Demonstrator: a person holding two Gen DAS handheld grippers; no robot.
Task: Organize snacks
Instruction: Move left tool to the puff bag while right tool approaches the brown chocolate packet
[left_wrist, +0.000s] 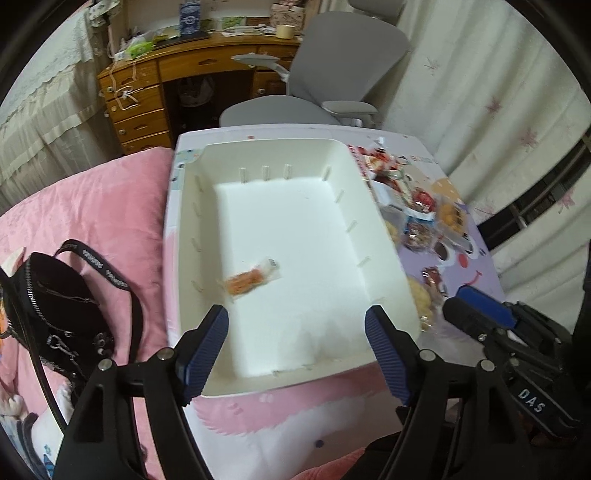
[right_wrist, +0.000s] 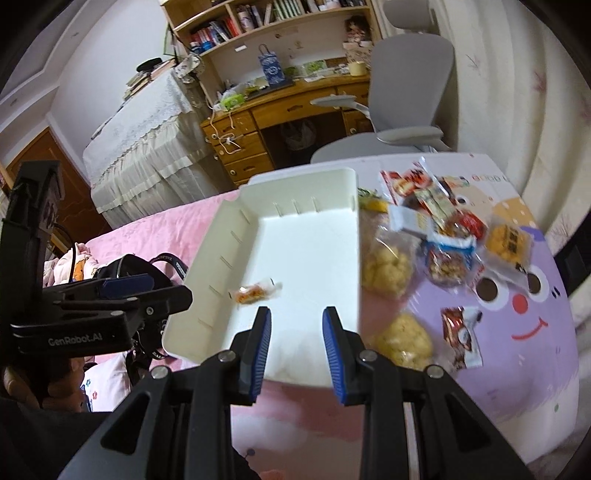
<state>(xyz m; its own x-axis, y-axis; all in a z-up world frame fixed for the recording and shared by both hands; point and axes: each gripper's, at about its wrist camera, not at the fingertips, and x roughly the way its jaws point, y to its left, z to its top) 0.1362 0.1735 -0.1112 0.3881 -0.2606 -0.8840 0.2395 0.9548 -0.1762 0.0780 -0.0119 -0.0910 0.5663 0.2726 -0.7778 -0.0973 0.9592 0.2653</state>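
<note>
A white tray (left_wrist: 273, 142) (right_wrist: 299, 175) lies on a cartoon-print table. One small orange snack packet (left_wrist: 251, 278) (right_wrist: 256, 291) rests on its floor, toward the near left. My left gripper (left_wrist: 295, 314) hangs open over the tray's near end with nothing between its fingers; it also shows at the left of the right wrist view (right_wrist: 147, 291). My right gripper (right_wrist: 297, 314) is over the tray's near edge, jaws drawn to a narrow gap and empty. A heap of wrapped snacks (right_wrist: 443, 229) (left_wrist: 417, 214) lies right of the tray, with two yellow bags (right_wrist: 386, 262) beside its wall.
A black shoulder bag (left_wrist: 55, 295) lies on pink bedding left of the table. A grey office chair (left_wrist: 332, 74) and a wooden desk (left_wrist: 166, 74) stand beyond the table's far edge. A red and white packet (right_wrist: 461, 336) lies alone near the table's front right.
</note>
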